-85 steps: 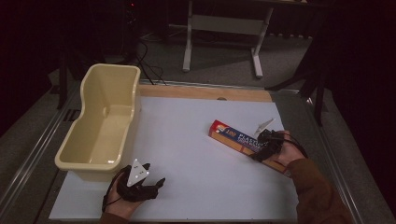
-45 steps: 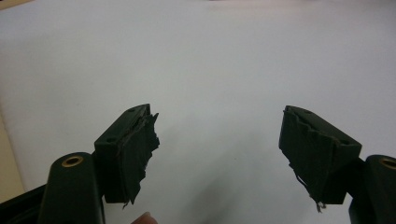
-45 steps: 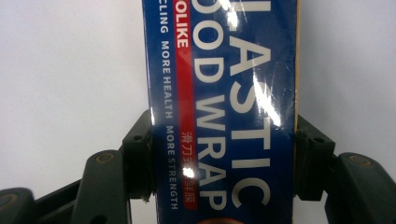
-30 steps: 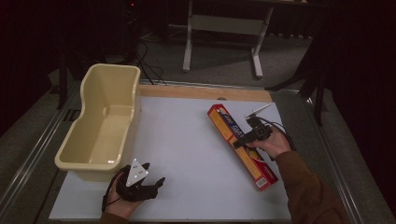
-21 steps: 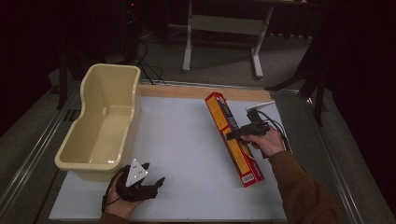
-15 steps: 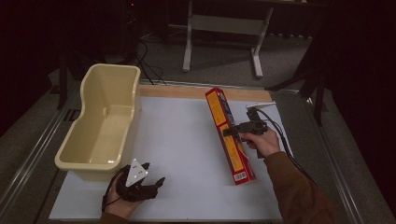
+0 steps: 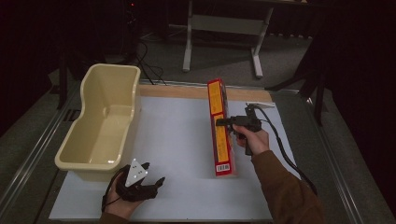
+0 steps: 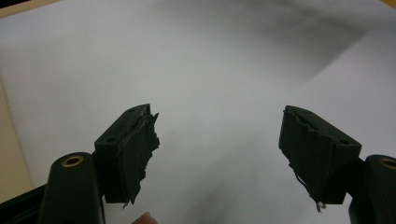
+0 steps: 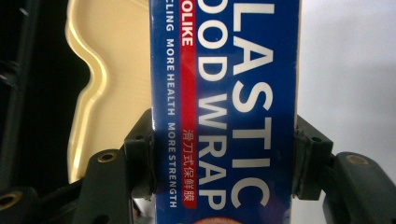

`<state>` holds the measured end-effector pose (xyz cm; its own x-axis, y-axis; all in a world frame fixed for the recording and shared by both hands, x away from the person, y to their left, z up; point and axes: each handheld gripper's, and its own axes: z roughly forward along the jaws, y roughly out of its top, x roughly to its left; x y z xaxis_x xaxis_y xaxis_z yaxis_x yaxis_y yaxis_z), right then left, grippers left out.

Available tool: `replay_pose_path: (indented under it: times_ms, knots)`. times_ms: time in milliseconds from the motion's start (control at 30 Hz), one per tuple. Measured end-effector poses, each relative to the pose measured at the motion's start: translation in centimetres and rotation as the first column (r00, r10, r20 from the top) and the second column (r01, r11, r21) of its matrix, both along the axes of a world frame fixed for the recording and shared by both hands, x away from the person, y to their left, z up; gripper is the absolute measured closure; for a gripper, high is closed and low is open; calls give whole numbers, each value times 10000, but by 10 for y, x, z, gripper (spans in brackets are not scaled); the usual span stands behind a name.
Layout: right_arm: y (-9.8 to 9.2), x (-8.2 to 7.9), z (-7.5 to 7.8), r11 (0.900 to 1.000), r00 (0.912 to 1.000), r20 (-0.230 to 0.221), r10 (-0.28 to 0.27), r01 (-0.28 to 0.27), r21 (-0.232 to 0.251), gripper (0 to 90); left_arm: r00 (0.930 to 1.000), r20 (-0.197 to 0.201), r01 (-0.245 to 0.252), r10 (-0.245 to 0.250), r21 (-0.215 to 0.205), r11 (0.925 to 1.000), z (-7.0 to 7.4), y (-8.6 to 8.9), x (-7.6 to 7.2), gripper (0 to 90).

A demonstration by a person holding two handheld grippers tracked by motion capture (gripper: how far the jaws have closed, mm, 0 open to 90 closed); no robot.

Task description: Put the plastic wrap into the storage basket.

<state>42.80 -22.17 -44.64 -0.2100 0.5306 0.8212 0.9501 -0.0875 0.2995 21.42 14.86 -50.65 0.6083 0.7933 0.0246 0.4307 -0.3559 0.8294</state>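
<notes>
The room is dark around a table covered with a white sheet [image 7: 177,140]; behind it stand the legs of another grey table and some cables on the floor. Taking the middle of the sheet as the centre of a clock, a cream plastic tub [image 7: 100,123] sits at about 9 o'clock, on the left edge of the sheet, and it looks empty.

The right gripper [image 7: 223,122], at about 3 o'clock, is clamped on a long plastic wrap box [image 7: 219,128]. In the right gripper view both jaws press on the two sides of the box [image 9: 224,93], which shows its blue printed face there. In the high view the box appears red and yellow, and runs from about 12 o'clock down to about 5 o'clock. It seems to be lifted off the sheet, but I cannot tell this for sure.

The left gripper [image 7: 152,179] rests at about 7 o'clock, just in front of the tub. Its jaws stand wide apart with only white sheet between them [image 8: 219,140], so it holds nothing.

I judge the work to be near the middle: the box is grasped, which is the first part. What is left, most likely, is to carry it across to the tub, lay it inside and let it go.
</notes>
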Motion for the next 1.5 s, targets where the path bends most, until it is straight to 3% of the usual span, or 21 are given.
replay_pose_path:
  times_ms: [233,467,667,833,1033,1233,1367,1433,1500]
  knots:
    - [8,-2,4,9948,9985,52,-541,535,865,396,10000,-8,16,-16,-4,10000,0,0,0,266]
    - [17,-8,12,9850,9967,294,-755,700,1575,397,10000,9,47,-47,-9,10000,0,-1,0,266]
    - [24,-16,22,9853,9906,922,-1013,871,1470,398,10000,21,52,-52,-14,10000,0,-1,0,266]
    - [24,-20,30,9899,9797,1647,-1143,983,1027,397,10000,23,46,-46,-21,10000,0,-1,0,266]
    - [19,-24,34,9907,9705,2028,-1307,1199,645,398,10000,32,78,-78,-8,10000,0,-1,0,266]
    - [7,-30,38,9909,9618,2396,-1327,1340,109,398,10000,48,33,-33,-47,10000,1,0,-1,265]
    - [-6,-37,42,9854,9526,2615,-1552,1679,-269,398,10000,51,62,-61,-5,10000,1,0,-1,265]
    - [-9,-40,44,9843,9506,2660,-1602,1739,-287,398,10000,49,60,-60,-3,10000,1,-1,-1,265]
    - [-16,-49,50,9804,9419,2825,-1818,1957,-214,398,10000,54,54,-54,-16,10000,1,-1,0,265]
